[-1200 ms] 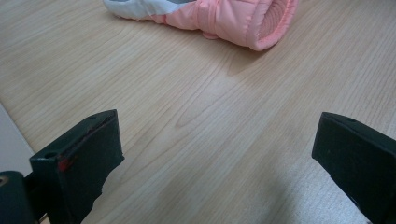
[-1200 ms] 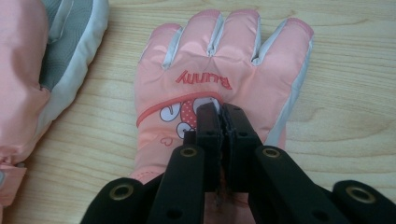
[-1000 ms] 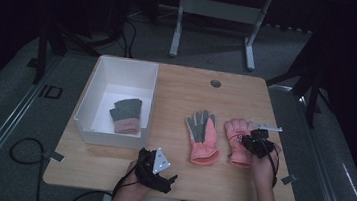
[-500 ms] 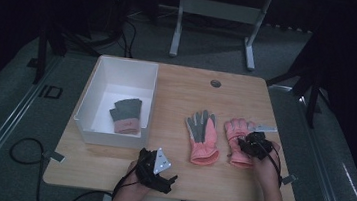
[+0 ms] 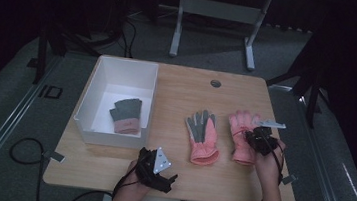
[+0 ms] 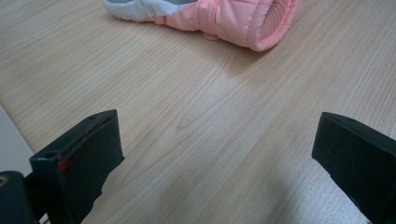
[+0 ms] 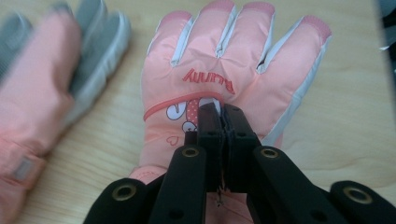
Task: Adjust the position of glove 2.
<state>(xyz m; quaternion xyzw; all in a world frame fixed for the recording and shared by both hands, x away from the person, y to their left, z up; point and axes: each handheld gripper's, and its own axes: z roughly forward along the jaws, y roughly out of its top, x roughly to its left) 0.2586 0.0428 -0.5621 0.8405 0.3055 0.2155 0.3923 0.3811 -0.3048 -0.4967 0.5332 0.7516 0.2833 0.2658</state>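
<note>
Two pink gloves lie side by side on the wooden table (image 5: 183, 86). The right one (image 5: 242, 130) lies back up, with a cartoon print (image 7: 233, 60). My right gripper (image 7: 219, 114) has just been closing and is shut, pinching the fabric on the back of this glove (image 5: 255, 139). The other glove (image 5: 203, 133) shows its grey palm (image 7: 42, 88). My left gripper (image 6: 224, 154) stands open and empty over bare wood near the front edge (image 5: 165, 179), with that glove's cuff (image 6: 233, 21) some way ahead of it.
A white box (image 5: 119, 69) stands at the table's left and holds a folded grey and pink glove (image 5: 125, 115). A round cable hole (image 5: 215, 83) sits near the far edge. Bare wood lies between the box and the gloves.
The right gripper has shifted slightly on the right glove's back and its jaws have come together. The left gripper and the other gloves have not moved.
</note>
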